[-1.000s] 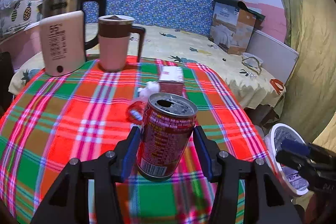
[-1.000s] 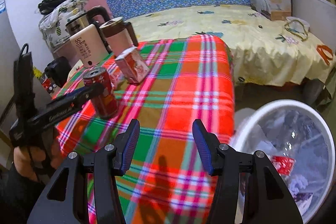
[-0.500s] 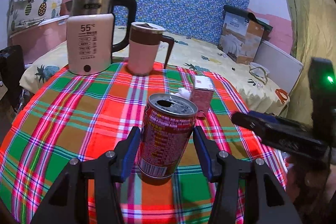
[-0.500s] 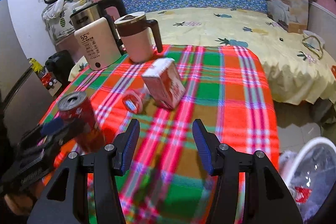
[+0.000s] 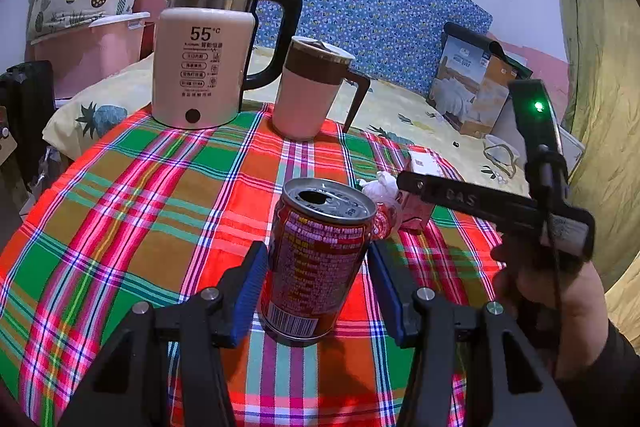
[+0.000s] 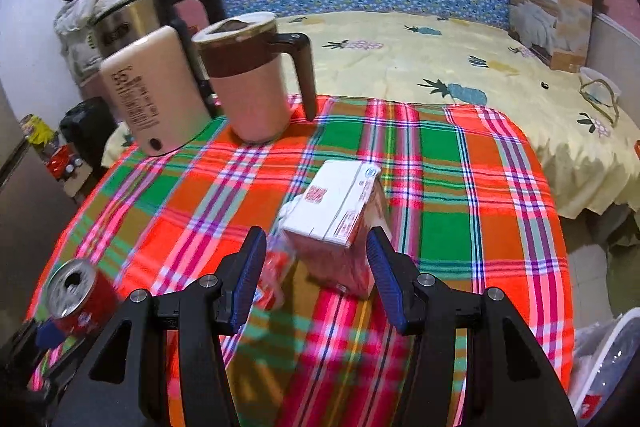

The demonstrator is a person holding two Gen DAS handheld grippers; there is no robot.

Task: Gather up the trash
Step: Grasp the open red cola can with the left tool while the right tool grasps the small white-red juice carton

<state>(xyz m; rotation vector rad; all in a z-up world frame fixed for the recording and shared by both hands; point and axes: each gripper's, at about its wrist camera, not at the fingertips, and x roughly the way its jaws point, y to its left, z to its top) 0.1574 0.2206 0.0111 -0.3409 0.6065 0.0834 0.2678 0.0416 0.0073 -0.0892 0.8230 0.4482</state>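
Observation:
My left gripper point(image 5: 316, 247) is shut on a red drink can point(image 5: 320, 259), opened at the top and held upright just above the plaid tablecloth point(image 5: 140, 207). The same can point(image 6: 76, 295) shows at the lower left of the right wrist view. My right gripper point(image 6: 316, 233) is open, and a white and pink carton point(image 6: 340, 203) stands between its fingertips with the pads apart from it. A crumpled red wrapper point(image 6: 276, 267) lies by the left finger. A white paper wad point(image 5: 378, 185) sits beside the carton point(image 5: 416, 215).
A cream kettle point(image 5: 200, 67) and a pink lidded mug point(image 5: 312, 95) stand at the table's far side. A white bin point(image 6: 608, 359) with trash sits on the floor at the lower right. Behind the table are a bed point(image 6: 440, 59) and a cardboard box point(image 6: 548, 7).
The right gripper swung left from over the bin to the carton, which now sits between its fingers. The left gripper shifted across the table with the can still in its grip.

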